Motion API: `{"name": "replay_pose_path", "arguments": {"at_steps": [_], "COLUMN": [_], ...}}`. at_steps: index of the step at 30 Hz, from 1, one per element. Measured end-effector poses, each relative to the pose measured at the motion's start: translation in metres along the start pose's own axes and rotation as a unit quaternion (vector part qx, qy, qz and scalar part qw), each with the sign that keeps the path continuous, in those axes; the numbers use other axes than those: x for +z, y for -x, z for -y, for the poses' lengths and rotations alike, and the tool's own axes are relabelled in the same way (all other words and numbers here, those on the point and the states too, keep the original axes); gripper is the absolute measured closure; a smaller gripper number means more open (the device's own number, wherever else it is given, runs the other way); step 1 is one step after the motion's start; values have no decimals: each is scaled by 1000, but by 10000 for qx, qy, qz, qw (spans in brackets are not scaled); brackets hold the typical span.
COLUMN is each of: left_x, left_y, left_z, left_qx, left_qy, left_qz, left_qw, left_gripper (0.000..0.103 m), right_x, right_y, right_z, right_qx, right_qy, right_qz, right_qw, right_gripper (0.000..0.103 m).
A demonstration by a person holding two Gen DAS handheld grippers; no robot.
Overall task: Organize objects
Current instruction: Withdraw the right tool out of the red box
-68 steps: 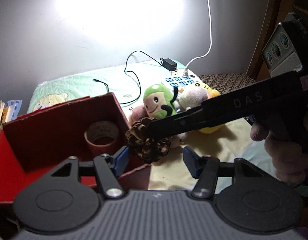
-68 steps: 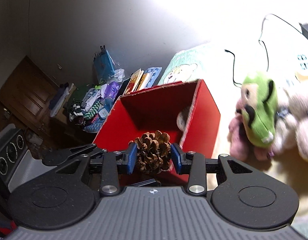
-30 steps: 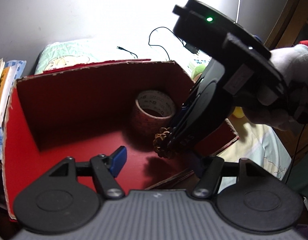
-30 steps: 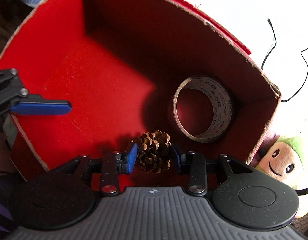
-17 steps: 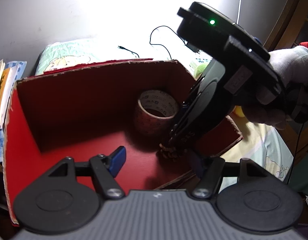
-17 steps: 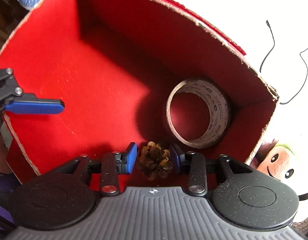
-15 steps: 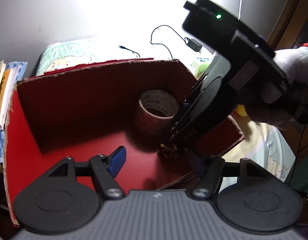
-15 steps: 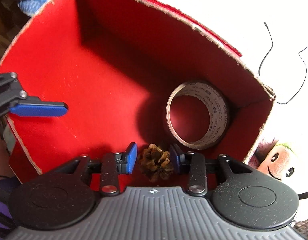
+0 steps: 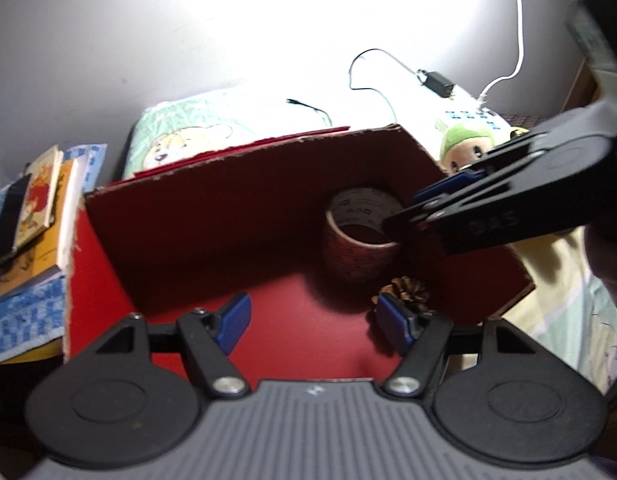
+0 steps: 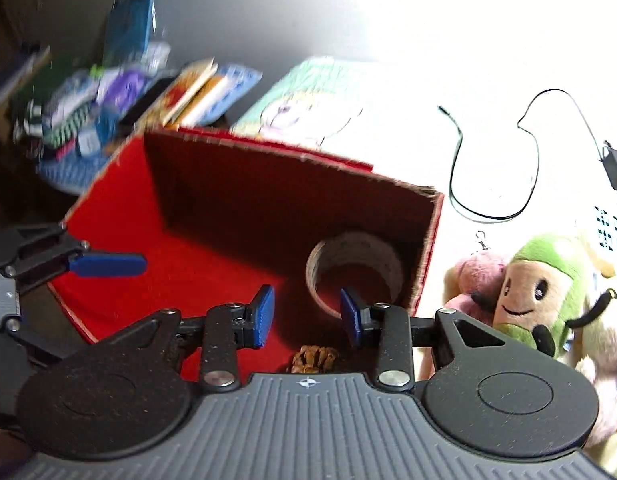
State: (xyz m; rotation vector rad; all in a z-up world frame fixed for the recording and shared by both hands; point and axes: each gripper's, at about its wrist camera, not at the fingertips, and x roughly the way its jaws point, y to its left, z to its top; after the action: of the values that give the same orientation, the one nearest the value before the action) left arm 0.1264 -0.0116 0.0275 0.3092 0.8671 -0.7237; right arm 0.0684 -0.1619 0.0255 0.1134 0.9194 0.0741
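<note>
I kept the red box steady. The tape roll and pine cone sat inside it, nearly touching. My right gripper was spread empty above them; I judged lifting straight would spare the cone. The left gripper was released too.

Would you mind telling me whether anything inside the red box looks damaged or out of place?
Nothing stands out: the pine cone lies on the floor of the red box beside the tape roll, both intact.
</note>
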Motion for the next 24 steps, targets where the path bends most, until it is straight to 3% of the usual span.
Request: {"name": "replay_pose_path", "arguments": {"at_steps": [6,12,17,24], "left_x": [5,6,5,-2], "left_y": [-4,2,15,33], "left_z": [5,12,23,37], "left_qx": [502,1061,1445,1882], "left_qy": [197,317,378,514], "left_qz": [-326,-404,-336,-262], "left_qw": [9980,9930,9882,9804], "left_gripper": [32,32,31,28], "right_x": [1,-9,-21,-36], "right_y": [18,35,44,61], "right_z": [17,12,18,22], "right_qx": [25,-33,260,371], "right_qy": [-534,-837,-1261,-1333], "right_qz": [587,1152,1219,1353], "right_qw": [9968,9898,9842,9811], "right_gripper": [64,65,64,64]}}
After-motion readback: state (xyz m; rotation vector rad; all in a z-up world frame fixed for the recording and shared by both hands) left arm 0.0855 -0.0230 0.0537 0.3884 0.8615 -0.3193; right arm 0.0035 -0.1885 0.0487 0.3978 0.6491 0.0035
